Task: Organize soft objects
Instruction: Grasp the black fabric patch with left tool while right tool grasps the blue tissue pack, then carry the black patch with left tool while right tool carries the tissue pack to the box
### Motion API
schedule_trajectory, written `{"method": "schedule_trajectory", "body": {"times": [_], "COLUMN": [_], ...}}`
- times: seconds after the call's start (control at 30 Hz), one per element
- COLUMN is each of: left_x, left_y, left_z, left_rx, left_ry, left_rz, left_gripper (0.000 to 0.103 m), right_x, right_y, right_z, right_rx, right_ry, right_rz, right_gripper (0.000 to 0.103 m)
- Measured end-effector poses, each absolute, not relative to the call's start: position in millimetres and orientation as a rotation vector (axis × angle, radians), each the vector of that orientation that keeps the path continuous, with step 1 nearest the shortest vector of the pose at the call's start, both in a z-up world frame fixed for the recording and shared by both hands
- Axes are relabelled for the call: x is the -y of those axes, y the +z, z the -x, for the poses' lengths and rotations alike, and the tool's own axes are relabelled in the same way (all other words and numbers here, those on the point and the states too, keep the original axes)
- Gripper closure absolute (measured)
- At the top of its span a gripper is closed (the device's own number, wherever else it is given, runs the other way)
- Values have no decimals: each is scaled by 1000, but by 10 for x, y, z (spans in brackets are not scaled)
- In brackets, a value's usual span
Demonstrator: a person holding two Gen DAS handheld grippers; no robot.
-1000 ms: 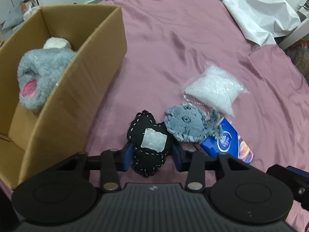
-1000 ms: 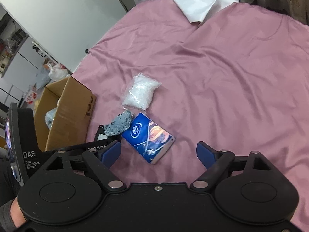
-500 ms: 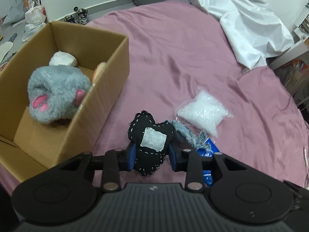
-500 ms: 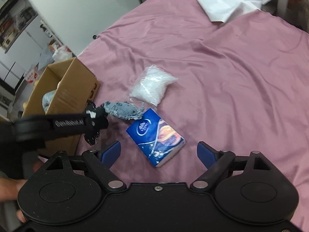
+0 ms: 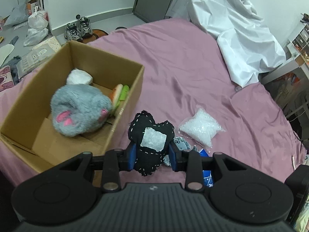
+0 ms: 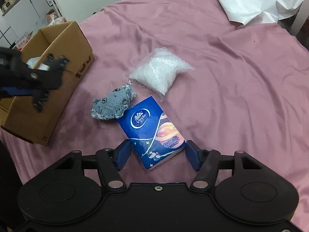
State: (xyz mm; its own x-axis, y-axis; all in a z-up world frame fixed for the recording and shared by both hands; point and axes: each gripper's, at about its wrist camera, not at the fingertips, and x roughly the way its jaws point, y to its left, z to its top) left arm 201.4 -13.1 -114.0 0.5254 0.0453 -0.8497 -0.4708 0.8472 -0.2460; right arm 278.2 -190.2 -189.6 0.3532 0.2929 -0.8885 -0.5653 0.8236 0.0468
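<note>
While held: the black stitched fabric pouch with a pale grey patch (image 5: 151,145) is pinched at its lower half between the blue pads of the left gripper (image 5: 152,158), off the bed and beside the open brown cardboard box (image 5: 123,116).
Left jaws: clamped on the pouch, which bulges above the pads and sags below them.
Right jaws: the right gripper (image 6: 156,154) has just been narrowing around the blue rectangular plastic-wrapped tissue pack (image 6: 153,133); the pack's near end sits between the pads, but a gap shows on both sides, so it is not yet gripped.
Where things lie: the tissue pack rests flat on the mauve satin bedsheet (image 6: 231,77), its far corner touching the small grey denim stuffed pouch (image 6: 112,105); the clear bag of white pellets (image 6: 160,73) lies just beyond.
Box contents: a fluffy grey plush with pink ears (image 5: 79,108), a white soft lump and a slice-shaped green and red toy.
Handling, pouch: likely light and limp; a mid-body pinch suits it.
Handling, tissue pack: probably light and squashy, with slick film; take it across the short sides near the middle, since an end grip may let it droop or slip.
</note>
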Motion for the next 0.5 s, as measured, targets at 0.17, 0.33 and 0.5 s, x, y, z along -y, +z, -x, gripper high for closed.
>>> {"method": "schedule_trajectory", "body": {"times": [0.17, 0.33, 0.5], "left_x": [24, -80, -157], "left_y": [-1018, -894, -791], "left_z": [-1880, -1754, -1668], "left_rx": [-955, -934, -911], "left_ry": [336, 344, 333], "left_rz": [484, 480, 493], "left_gripper": [70, 69, 70], "right_x": [2007, 2144, 2176], "right_y": [-1728, -1569, -1453], "right_z": [-2757, -2715, -2655], "right_rx": [-1071, -1058, -1033], "right_ry": [533, 546, 571], "right_rz": [216, 103, 52], "right_gripper": [44, 44, 44]}}
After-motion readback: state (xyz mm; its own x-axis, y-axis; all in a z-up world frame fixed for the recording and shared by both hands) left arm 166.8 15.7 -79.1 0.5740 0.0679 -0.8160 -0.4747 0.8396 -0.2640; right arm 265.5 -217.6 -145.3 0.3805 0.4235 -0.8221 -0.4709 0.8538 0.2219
